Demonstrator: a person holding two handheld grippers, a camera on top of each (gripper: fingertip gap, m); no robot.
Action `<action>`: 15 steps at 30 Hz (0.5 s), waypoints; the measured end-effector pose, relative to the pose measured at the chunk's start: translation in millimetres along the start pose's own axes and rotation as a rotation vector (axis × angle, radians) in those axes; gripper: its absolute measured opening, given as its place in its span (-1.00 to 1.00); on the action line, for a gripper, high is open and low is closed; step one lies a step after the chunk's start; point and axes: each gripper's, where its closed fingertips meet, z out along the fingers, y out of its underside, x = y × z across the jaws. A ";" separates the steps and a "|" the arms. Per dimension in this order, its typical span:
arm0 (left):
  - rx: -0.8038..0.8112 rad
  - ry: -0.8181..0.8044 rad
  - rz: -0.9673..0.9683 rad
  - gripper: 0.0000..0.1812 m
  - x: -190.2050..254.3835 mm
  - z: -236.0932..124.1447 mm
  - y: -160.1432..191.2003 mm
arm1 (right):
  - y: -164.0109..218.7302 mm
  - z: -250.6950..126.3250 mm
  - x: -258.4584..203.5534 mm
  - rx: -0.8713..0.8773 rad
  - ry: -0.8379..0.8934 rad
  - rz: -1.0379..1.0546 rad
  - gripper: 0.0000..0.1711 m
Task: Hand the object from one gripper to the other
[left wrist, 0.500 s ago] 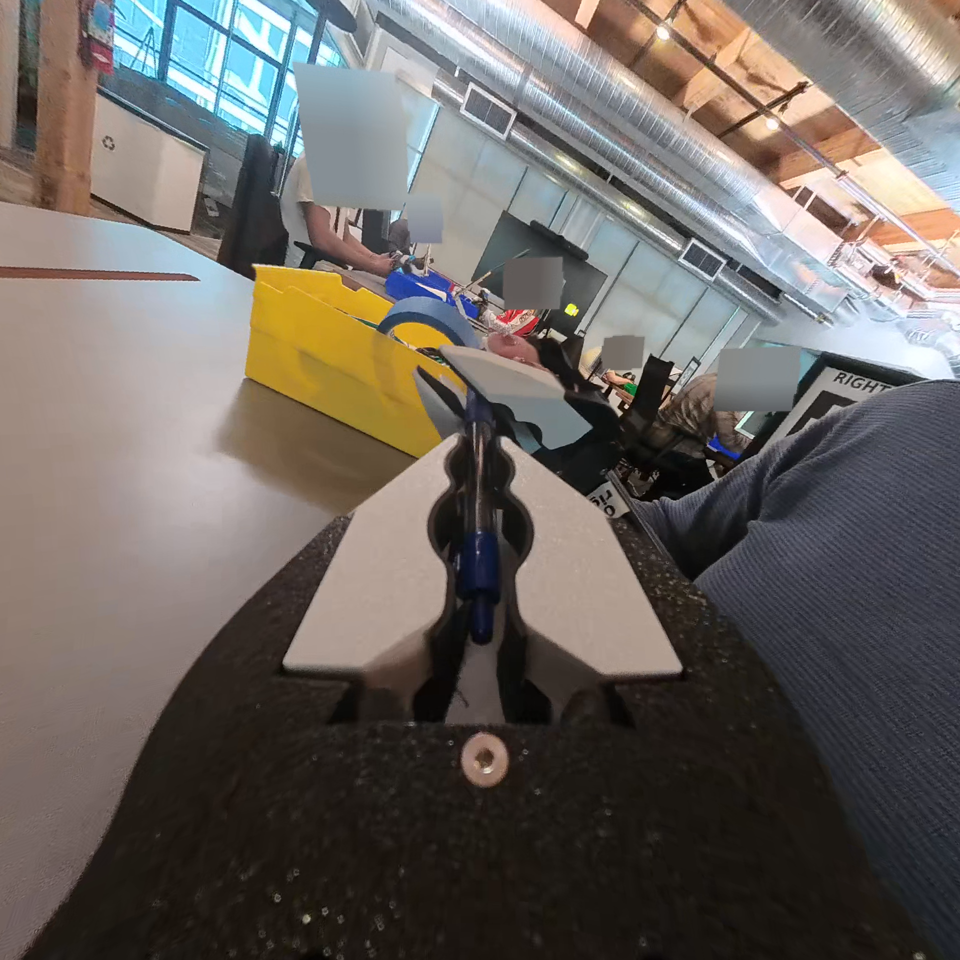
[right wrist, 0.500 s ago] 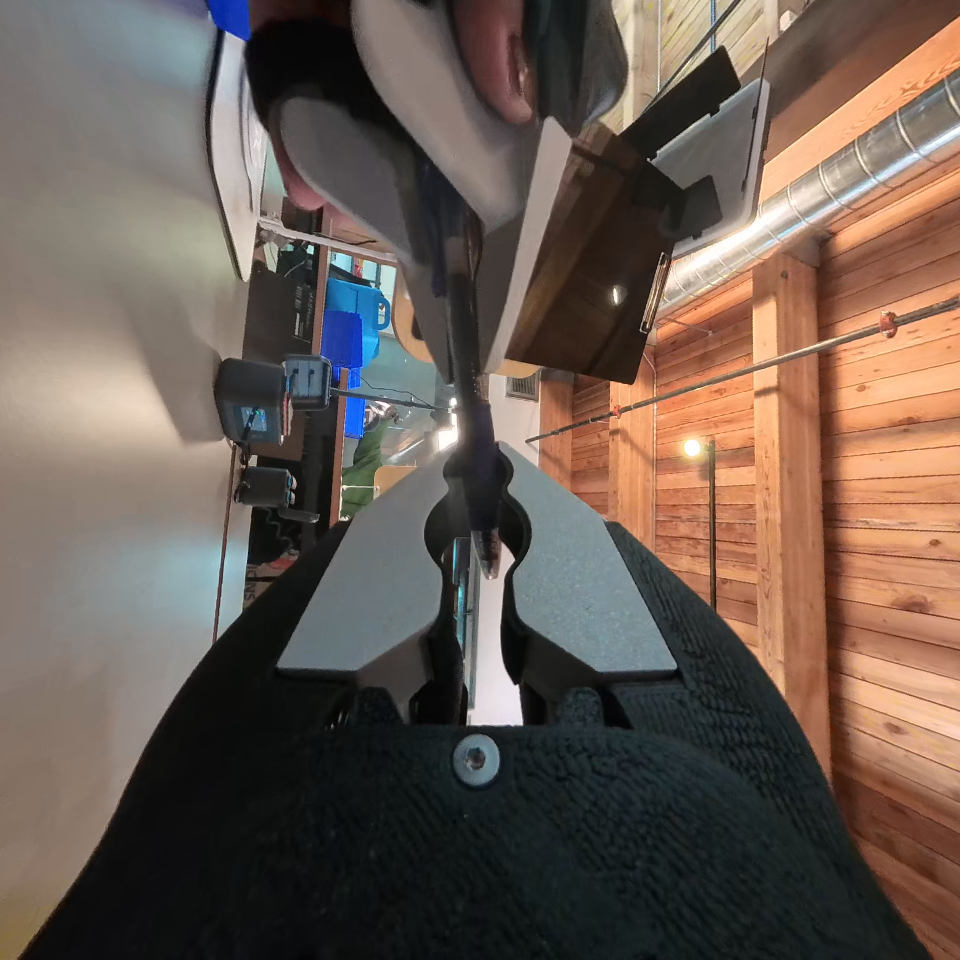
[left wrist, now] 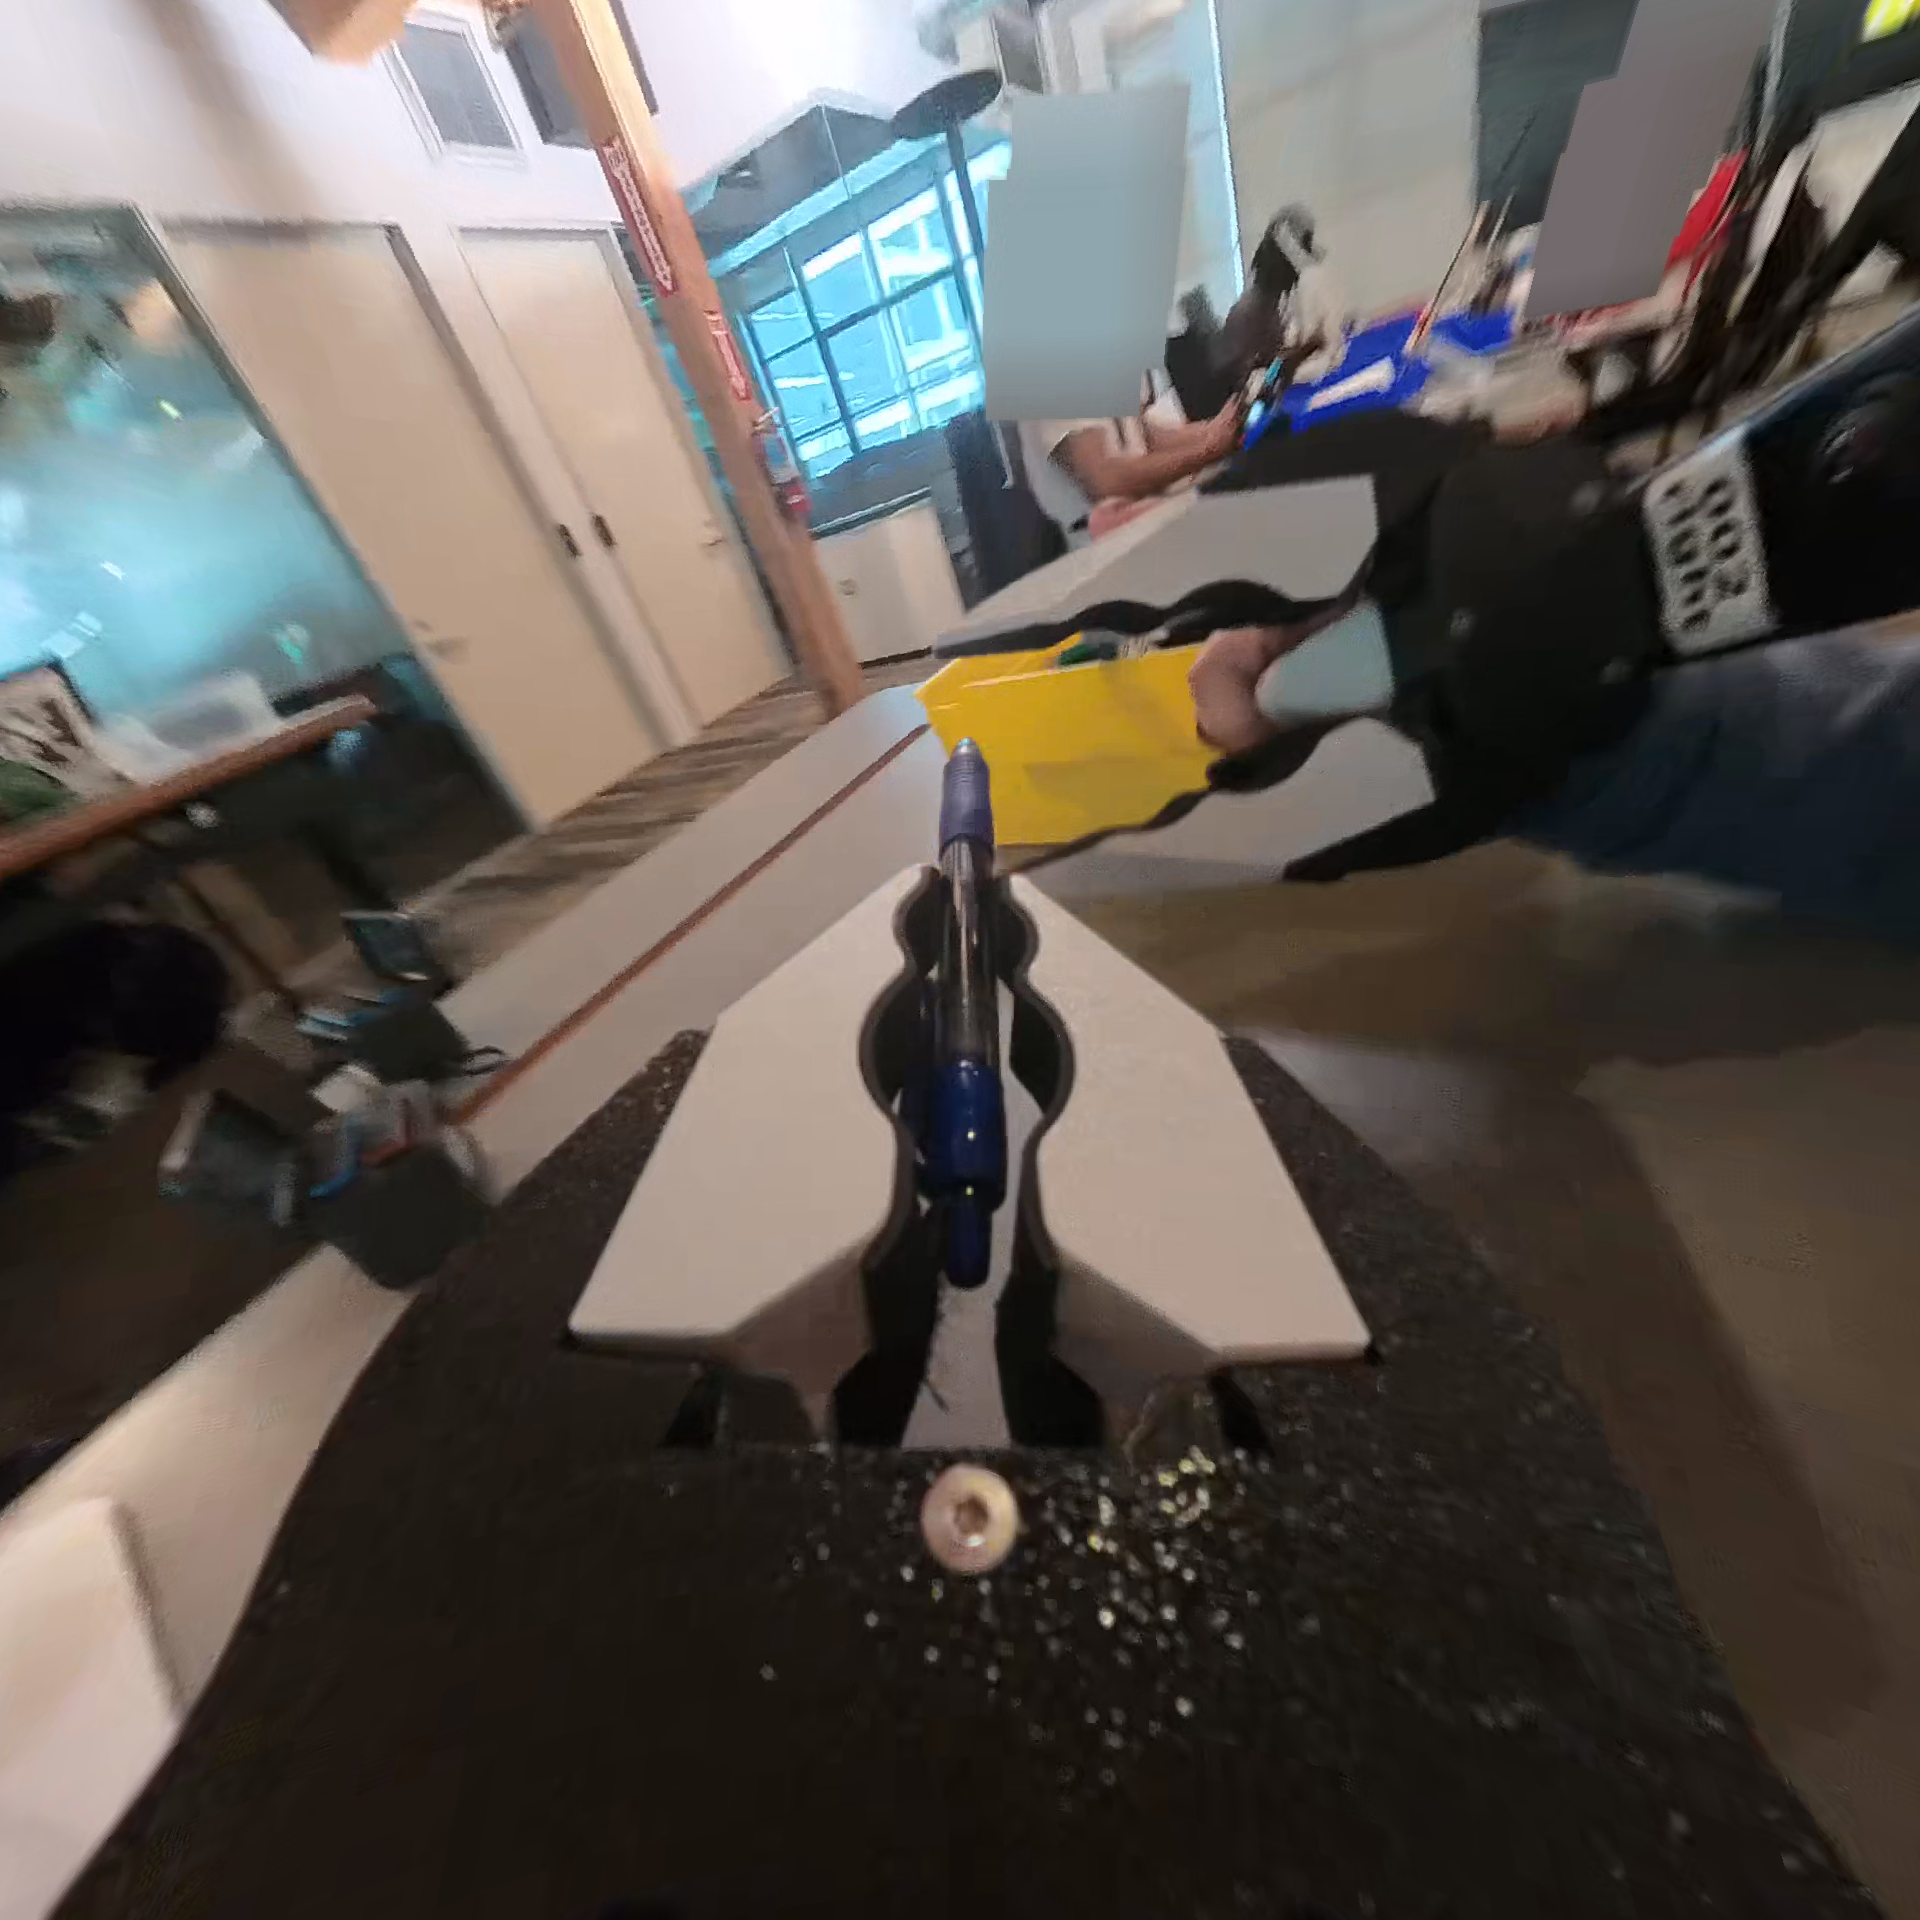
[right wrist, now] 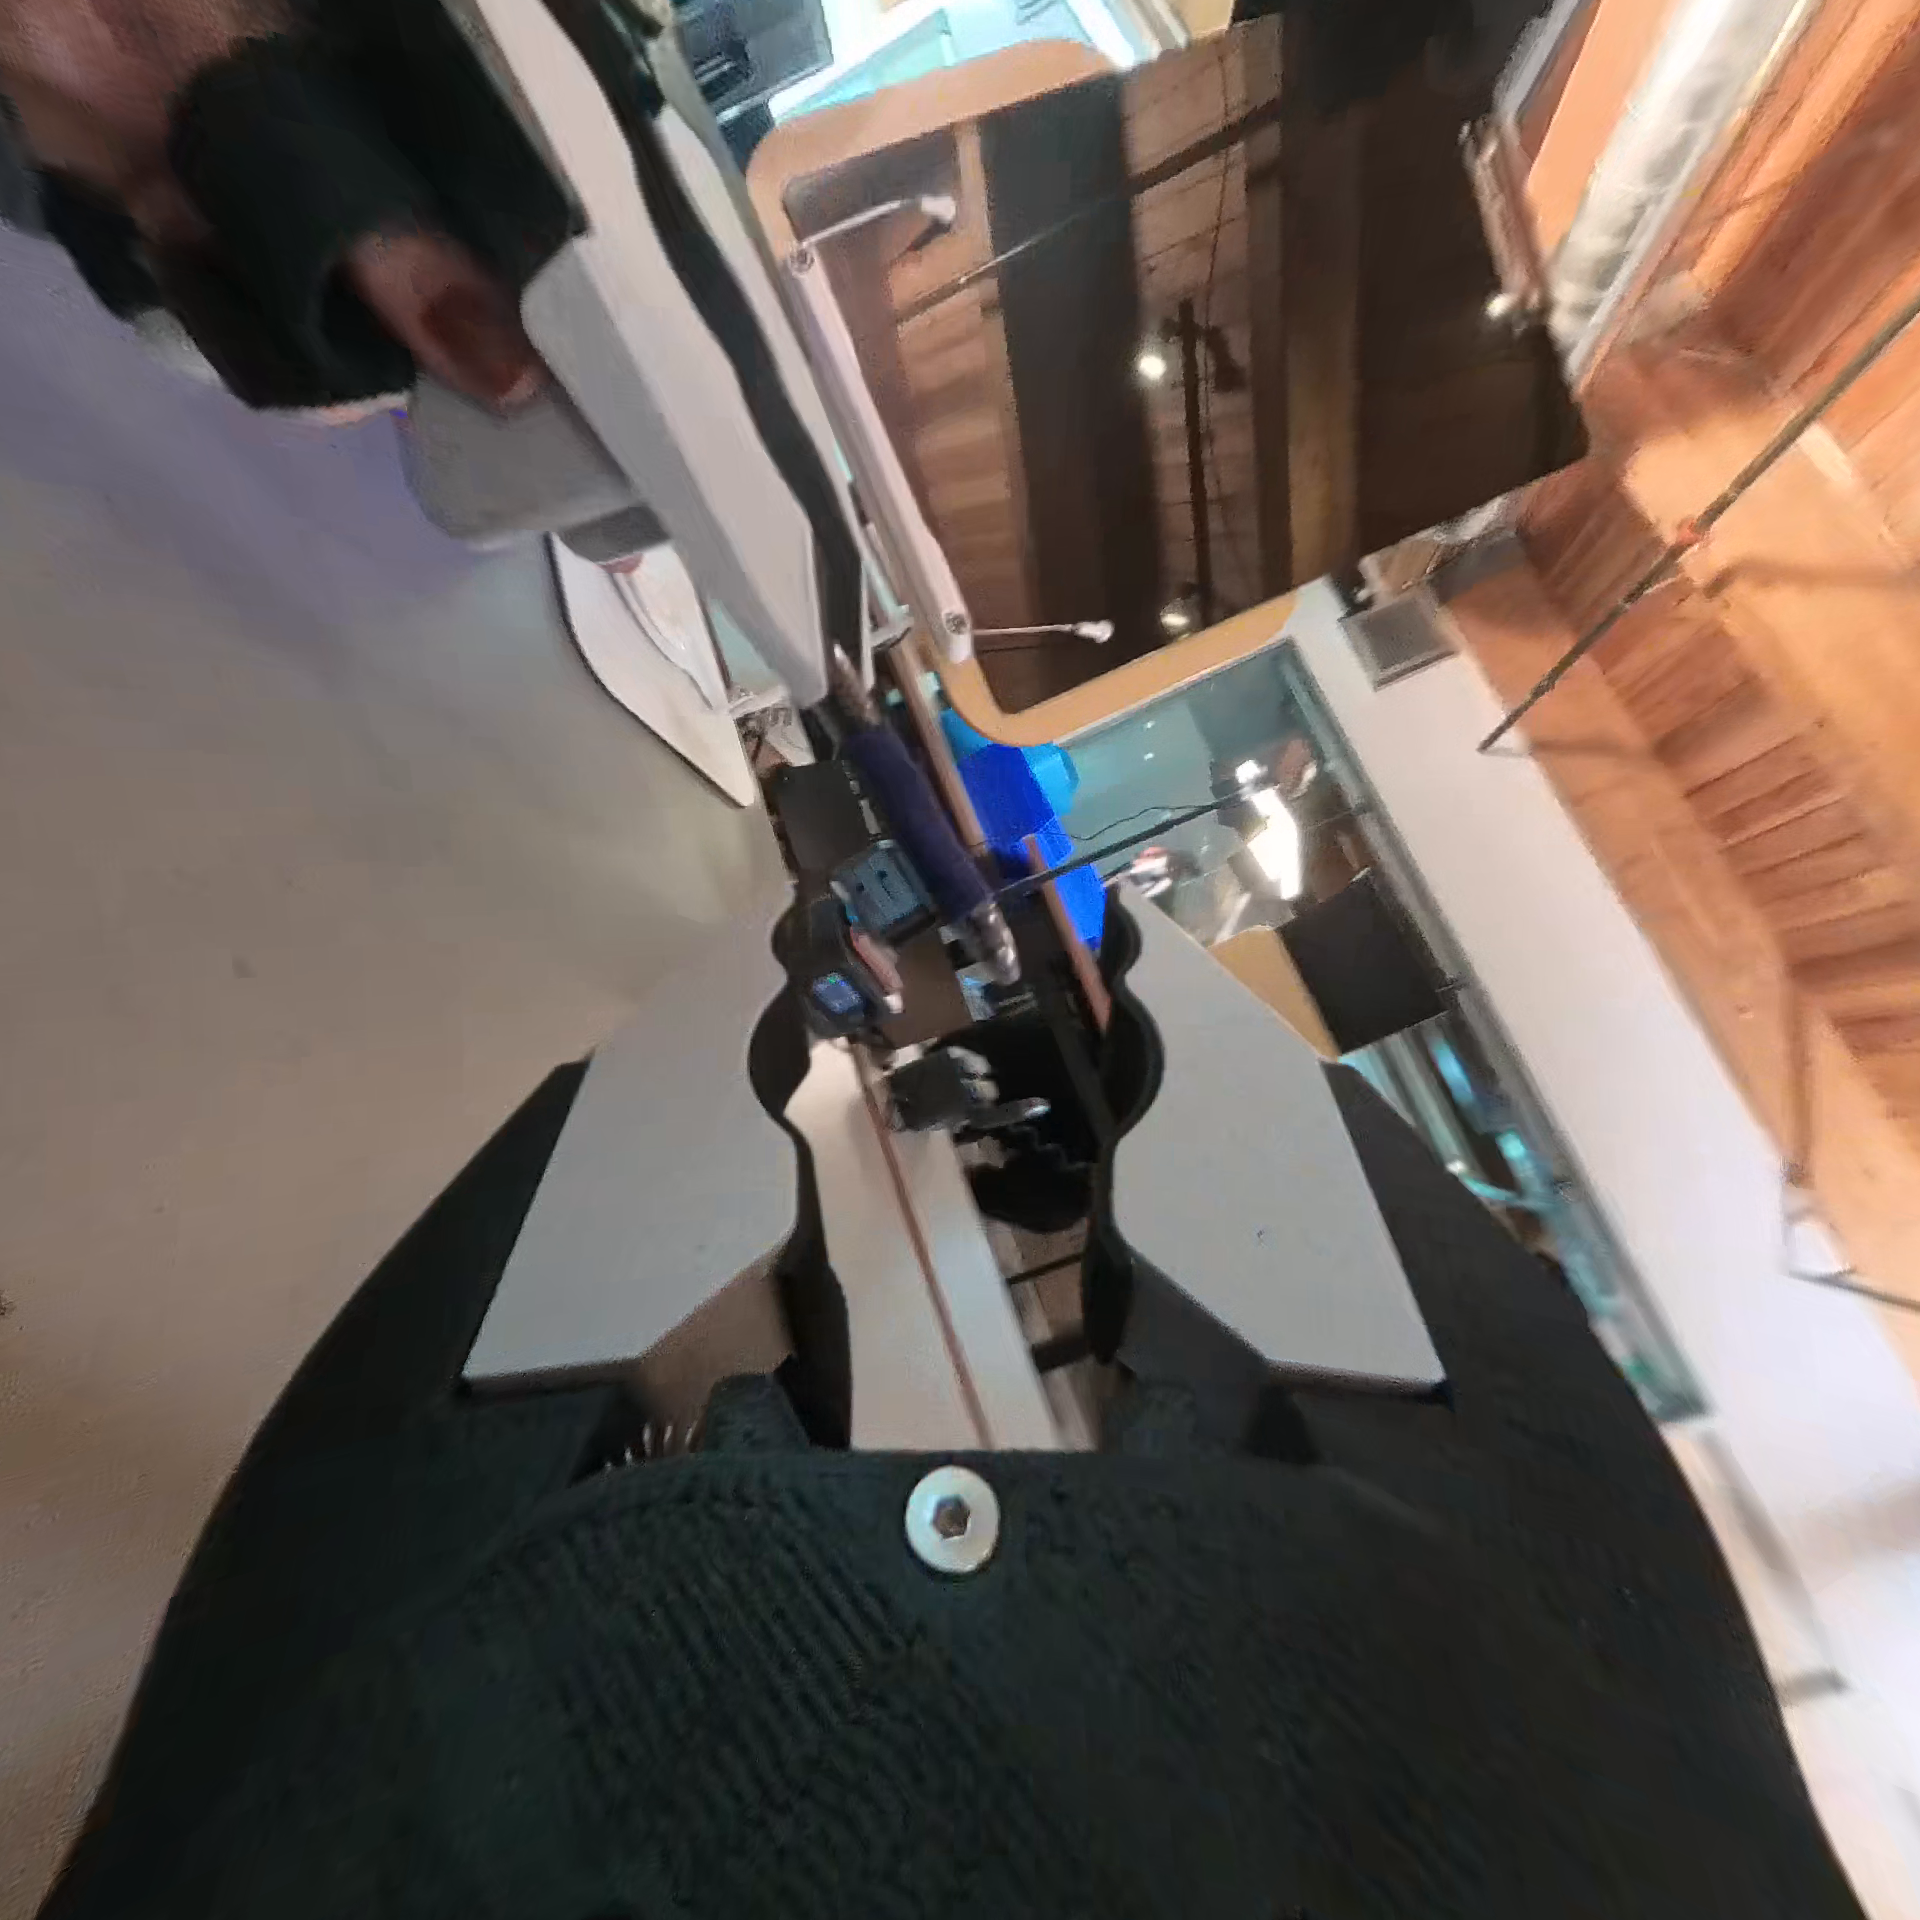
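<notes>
A blue pen [left wrist: 966, 1039] is clamped lengthwise between the grey fingers of my left gripper [left wrist: 961, 883], and its tip sticks out ahead. My right gripper [left wrist: 1091, 707] is open and empty, off to the upper right above the table. In the right wrist view my right gripper [right wrist: 961, 935] is wide open with nothing between its fingers. The left gripper [right wrist: 821, 665] comes in from the upper left, with the pen [right wrist: 914, 821] pointing towards the open jaws. The pen's tip is close in front of them but not in them.
A yellow bin [left wrist: 1081, 769] stands on the grey table [left wrist: 1403, 1039] behind the pen's tip. A person's hand [left wrist: 1226, 696] and a blue sleeve [left wrist: 1766, 748] hold the right gripper. People sit at cluttered desks beyond, and a floor aisle lies to the left.
My right gripper was shut on the pen's tip end and has opened and let go. The two grippers have drawn apart, and my left gripper has swung round with the pen.
</notes>
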 end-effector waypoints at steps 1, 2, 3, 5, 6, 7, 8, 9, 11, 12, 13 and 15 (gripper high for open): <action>-0.024 -0.008 0.056 -0.92 3.4 2.2 2.2 | -3.2 -1.5 0.3 0.011 0.026 -0.075 -0.48; -0.039 -0.008 0.084 -0.92 6.8 4.6 4.0 | -4.8 -1.8 -2.1 0.009 0.040 -0.150 -0.58; -0.040 0.008 0.081 -0.92 10.9 6.4 4.5 | -4.5 -0.7 -6.5 -0.003 0.038 -0.211 -0.63; -0.014 0.034 0.039 -0.92 14.8 7.2 1.5 | -2.6 2.5 -16.0 -0.025 0.015 -0.294 -0.72; -0.021 0.043 0.021 -0.92 14.8 7.2 3.3 | -1.8 3.3 -16.7 -0.033 0.018 -0.315 -0.75; -0.023 0.050 0.008 -0.92 14.9 7.7 4.9 | -1.1 3.6 -15.7 -0.041 0.019 -0.310 -0.87; 0.003 0.049 -0.007 -0.92 14.8 7.5 2.2 | -0.2 4.3 -16.6 -0.050 -0.005 -0.267 -0.88; 0.048 0.041 -0.018 -0.92 14.3 6.2 -4.1 | -0.6 5.1 -15.8 -0.053 -0.021 -0.197 -0.88; 0.163 -0.033 -0.010 -0.53 6.2 -0.2 -23.5 | 0.3 8.4 -11.6 -0.078 -0.034 -0.034 -0.88; 0.185 -0.081 0.011 -0.30 -0.1 -3.8 -27.9 | 2.6 10.3 -6.1 -0.097 -0.026 0.076 -0.88; 0.193 -0.134 0.037 -0.13 -7.9 -7.3 -30.0 | 6.5 11.3 2.0 -0.122 -0.015 0.210 -0.88; 0.225 -0.256 0.087 -0.05 -25.0 -16.8 -35.3 | 21.4 7.0 22.0 -0.218 -0.001 0.451 -0.89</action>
